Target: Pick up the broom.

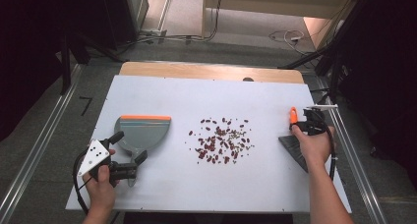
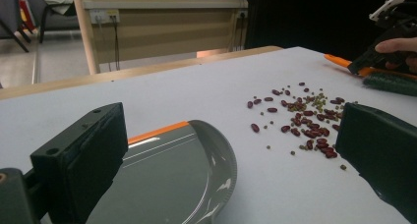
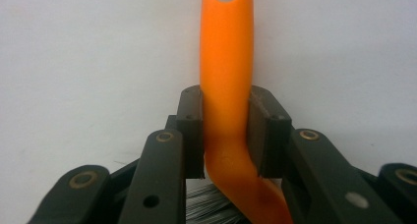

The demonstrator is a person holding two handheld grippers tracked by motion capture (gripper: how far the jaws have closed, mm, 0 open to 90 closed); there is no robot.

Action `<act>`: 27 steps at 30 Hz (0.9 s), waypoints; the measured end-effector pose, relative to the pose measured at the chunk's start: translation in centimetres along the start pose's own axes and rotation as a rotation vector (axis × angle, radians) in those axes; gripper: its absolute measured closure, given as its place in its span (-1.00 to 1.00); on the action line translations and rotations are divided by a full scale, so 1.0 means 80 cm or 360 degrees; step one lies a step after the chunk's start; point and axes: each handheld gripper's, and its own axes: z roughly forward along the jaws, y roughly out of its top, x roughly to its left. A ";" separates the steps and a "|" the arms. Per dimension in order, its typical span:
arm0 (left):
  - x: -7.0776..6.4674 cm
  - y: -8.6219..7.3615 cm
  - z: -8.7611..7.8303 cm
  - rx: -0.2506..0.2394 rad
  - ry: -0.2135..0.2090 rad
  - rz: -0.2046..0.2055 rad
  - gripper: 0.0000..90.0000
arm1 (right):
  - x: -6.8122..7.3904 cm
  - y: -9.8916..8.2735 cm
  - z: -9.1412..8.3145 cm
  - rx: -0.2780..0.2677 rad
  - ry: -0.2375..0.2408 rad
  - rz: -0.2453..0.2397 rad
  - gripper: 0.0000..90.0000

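A grey dustpan (image 1: 143, 133) with an orange lip lies flat at the left of the white board (image 1: 162, 184). My left gripper (image 1: 129, 148) stands open at its near end, one jaw on either side of the pan's rear part (image 2: 196, 175), the pads apart from it. Red and small green beans (image 1: 221, 140) lie scattered mid-board, and beans (image 2: 307, 118) also show beyond the pan. At the right, my right gripper (image 3: 226, 138) is shut on the brush's orange handle (image 3: 226, 81). The handle (image 1: 293, 114) points away from me, and the dark bristles (image 1: 294, 146) rest on the board.
The brush lies close to the board's right edge, with a metal rail (image 1: 351, 150) just beyond. A matching rail (image 1: 39, 150) runs along the left side. A bare wooden strip (image 1: 211, 70) marks the table's far edge. Cables lie on the floor behind.
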 end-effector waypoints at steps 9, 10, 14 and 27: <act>-0.014 0.008 0.006 -0.0006 -0.0037 0.0009 -1.00 | 0.011 -0.035 -0.047 -0.0420 0.0303 -0.0165 0.51; -0.019 0.010 0.008 -0.0004 -0.0056 0.0014 -1.00 | 0.013 -0.039 -0.053 -0.0465 0.0310 -0.0169 0.51; -0.032 0.016 0.014 0.0002 -0.0090 0.0032 -1.00 | 0.016 -0.054 -0.072 -0.0644 0.0536 -0.0184 0.52; -0.105 0.048 0.052 0.0036 -0.0372 0.0090 -1.00 | 0.073 -0.068 -0.128 -0.0971 0.1136 -0.0225 0.53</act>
